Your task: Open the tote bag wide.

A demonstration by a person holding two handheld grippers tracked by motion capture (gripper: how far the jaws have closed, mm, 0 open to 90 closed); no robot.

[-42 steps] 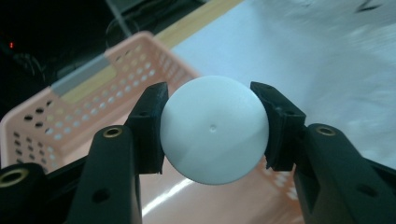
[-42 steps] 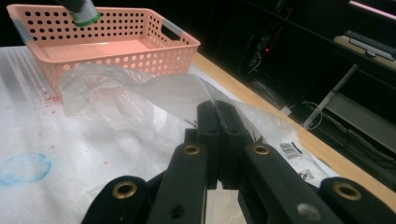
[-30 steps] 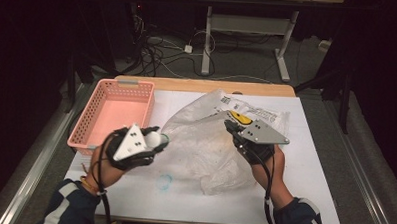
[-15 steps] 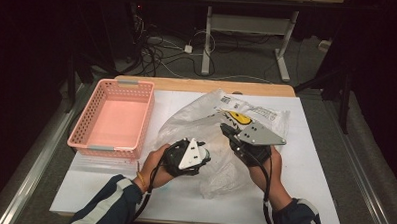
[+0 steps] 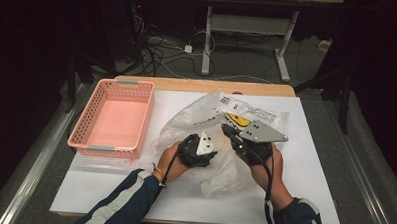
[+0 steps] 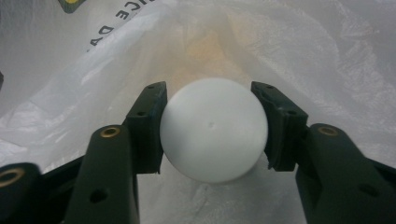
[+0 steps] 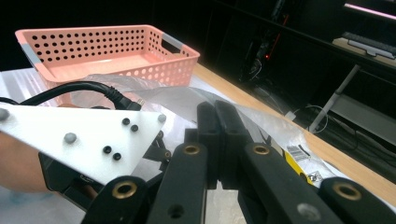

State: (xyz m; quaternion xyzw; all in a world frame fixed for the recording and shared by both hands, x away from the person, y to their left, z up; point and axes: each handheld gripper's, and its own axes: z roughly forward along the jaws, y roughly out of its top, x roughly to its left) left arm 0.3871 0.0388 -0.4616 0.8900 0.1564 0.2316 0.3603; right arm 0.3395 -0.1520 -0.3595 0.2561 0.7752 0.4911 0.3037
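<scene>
A white ball (image 6: 214,128) sits between the jaws of my left gripper (image 6: 214,127), its pads against both sides. These jaws have just been opening, with the ball still between them. Ball and jaws are inside the mouth of a clear plastic bag (image 5: 196,119), whose film surrounds them in the left gripper view. In the high view the left gripper (image 5: 208,145) points into the bag from the near side. My right gripper (image 5: 227,129) is shut on the bag's upper edge and holds it up. Its jaws (image 7: 217,112) are pressed together on the film (image 7: 275,135).
A pink perforated basket (image 5: 117,118) stands at the table's left, with nothing in it. The bag carries a printed label with a yellow mark (image 5: 236,119). A white sheet (image 5: 308,196) covers the tabletop. Cables and desk legs lie beyond the far edge.
My left hand has swung from beside the basket rightward and down to the bag's mouth. The right hand has held still with the bag.
</scene>
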